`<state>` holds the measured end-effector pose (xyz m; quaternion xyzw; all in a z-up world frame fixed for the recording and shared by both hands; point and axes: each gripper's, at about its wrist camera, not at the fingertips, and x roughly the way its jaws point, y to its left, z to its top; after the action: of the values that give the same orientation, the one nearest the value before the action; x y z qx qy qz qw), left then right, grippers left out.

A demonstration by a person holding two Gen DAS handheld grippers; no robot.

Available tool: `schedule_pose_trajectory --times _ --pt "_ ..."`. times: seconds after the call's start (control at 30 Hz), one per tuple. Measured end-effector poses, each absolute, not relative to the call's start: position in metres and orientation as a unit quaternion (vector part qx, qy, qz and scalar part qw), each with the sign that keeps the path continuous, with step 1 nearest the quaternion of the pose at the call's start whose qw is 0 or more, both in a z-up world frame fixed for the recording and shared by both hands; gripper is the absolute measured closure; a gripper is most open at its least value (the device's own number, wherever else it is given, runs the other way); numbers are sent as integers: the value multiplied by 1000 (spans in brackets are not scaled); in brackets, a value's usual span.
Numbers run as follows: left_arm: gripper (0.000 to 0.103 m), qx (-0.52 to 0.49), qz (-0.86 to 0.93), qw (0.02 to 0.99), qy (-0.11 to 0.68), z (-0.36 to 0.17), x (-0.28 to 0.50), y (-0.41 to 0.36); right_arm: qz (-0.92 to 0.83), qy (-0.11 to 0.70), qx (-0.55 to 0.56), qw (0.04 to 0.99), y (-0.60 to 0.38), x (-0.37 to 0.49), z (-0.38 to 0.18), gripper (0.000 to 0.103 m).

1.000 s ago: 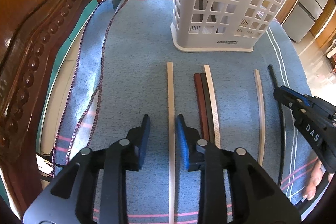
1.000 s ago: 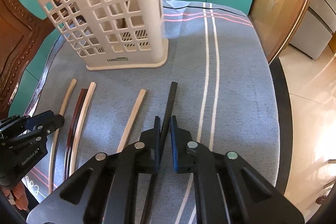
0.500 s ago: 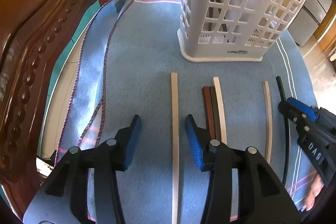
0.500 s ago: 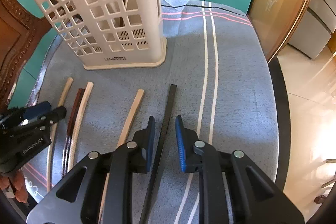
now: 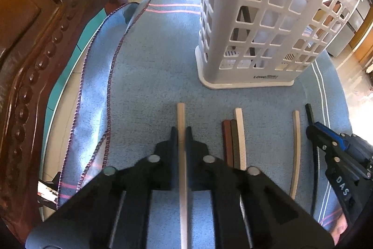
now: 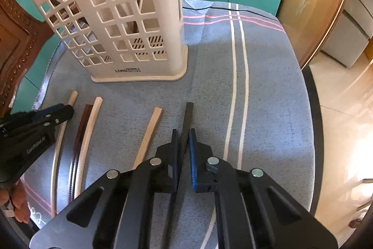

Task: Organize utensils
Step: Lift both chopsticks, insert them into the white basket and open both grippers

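Fingers of the left gripper [image 5: 181,132] pinched a beige chopstick [image 5: 181,113], the right gripper's [image 6: 184,134] a black one [image 6: 188,113], before the white "LONG"-marked basket [image 6: 130,39].

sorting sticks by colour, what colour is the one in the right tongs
Black. The black chopstick between the right tongs shows best in the right wrist view.

The left tongs [image 5: 181,132] are pinching shut, jaws nearly parallel and pointing forward, low over the desk [image 5: 149,76]. The right tongs [image 6: 184,134] are closing too (a slim gap showing by the right jaw), held level alongside, a thumb [image 6: 19,207] showing beneath the left tool
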<state>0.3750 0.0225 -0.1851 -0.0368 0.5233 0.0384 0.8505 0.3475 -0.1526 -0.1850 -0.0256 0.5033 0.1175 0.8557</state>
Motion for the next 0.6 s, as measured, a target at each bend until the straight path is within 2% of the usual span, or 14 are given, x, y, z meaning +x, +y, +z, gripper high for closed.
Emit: schedule_pose_trajectory --times 0.2,0.37,0.6 --pt "96 -43 41 872 486 -159 353 23 141 464 1 875 -165 334 -151 96" --pt "96 -38 16 909 414 -96 314 21 185 408 39 893 -186 304 -96 96" --pt "96 -54 -37 959 277 18 250 21 233 309 89 918 -213 261 -8 96"
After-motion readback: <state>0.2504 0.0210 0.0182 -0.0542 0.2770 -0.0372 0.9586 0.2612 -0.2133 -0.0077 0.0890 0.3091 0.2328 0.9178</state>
